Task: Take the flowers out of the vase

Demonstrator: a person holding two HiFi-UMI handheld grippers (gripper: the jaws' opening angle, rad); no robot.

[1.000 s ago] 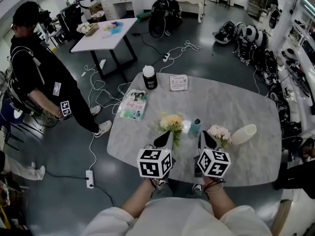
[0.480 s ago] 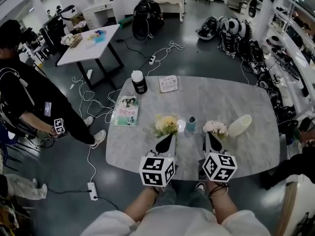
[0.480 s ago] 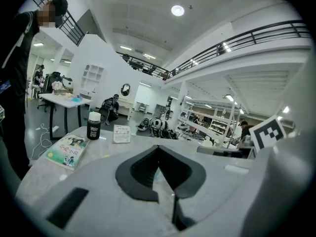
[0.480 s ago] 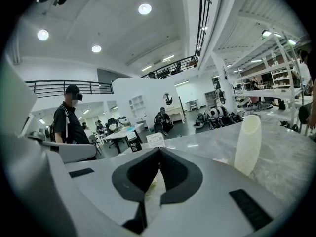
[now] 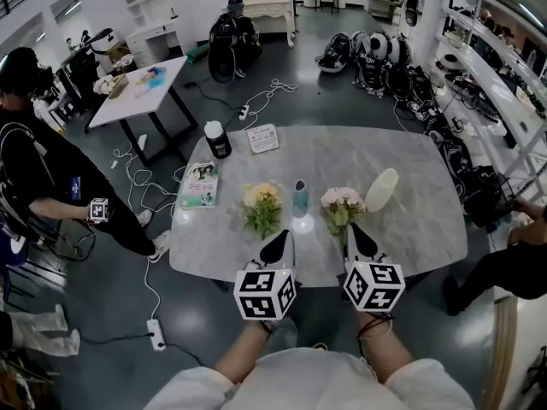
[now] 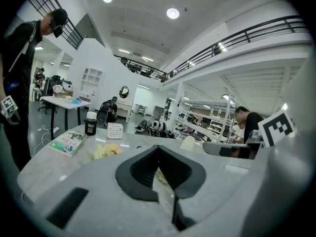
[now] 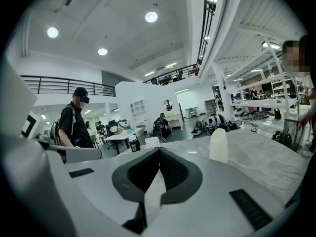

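Head view shows your left gripper (image 5: 284, 236) and right gripper (image 5: 351, 229) low in the frame, both with jaws pressed together. Yellow flowers (image 5: 261, 203) and pink flowers (image 5: 342, 202) lie on the table (image 5: 410, 229) at centre, left of the white vase (image 5: 382, 190).

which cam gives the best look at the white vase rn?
Right gripper view: the vase stands upright on the table, seen side-on, large and unblocked. Head view shows the vase whole but small, from above, right of the pink flowers. Left gripper view shows the vase small and far off.
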